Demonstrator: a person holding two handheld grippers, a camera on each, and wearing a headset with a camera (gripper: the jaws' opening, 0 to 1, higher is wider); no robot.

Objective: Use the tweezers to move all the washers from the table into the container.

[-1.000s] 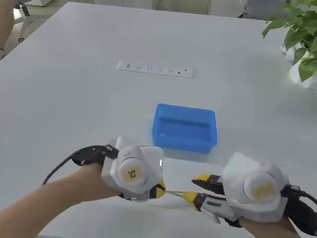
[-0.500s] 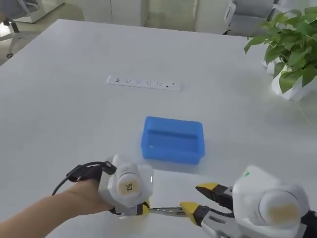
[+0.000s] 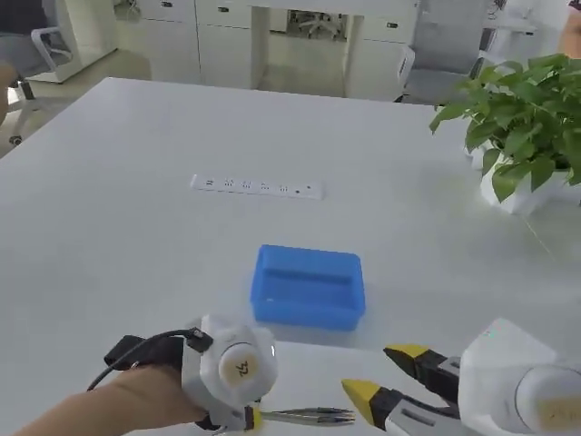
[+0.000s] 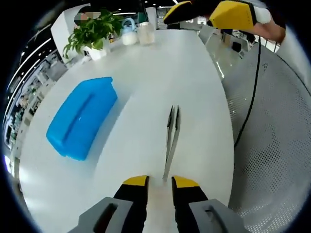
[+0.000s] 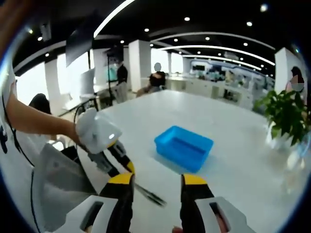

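Observation:
The blue container (image 3: 309,286) sits at mid-table, with nothing visible inside it. My left gripper (image 3: 249,418) is near the table's front edge, shut on the handle end of metal tweezers (image 3: 309,416), which point right. In the left gripper view the tweezers (image 4: 171,136) run straight out from between the jaws of the left gripper (image 4: 160,181), and the container (image 4: 82,124) lies to their left. My right gripper (image 3: 383,372) stands open just right of the tweezers' tips. Its own view shows the right gripper (image 5: 157,178) with the tweezers (image 5: 148,194) low between its spread jaws, not gripped.
A white power strip (image 3: 257,187) lies beyond the container. A potted plant (image 3: 517,118) stands at the table's right edge. Bare white table (image 3: 136,254) surrounds the container. A black cable (image 3: 136,350) trails from the left gripper.
The head camera has tilted up, so everything sits lower in the picture. The left gripper keeps the tweezers. The right gripper's lower jaw now sits slightly above the tweezers' tips.

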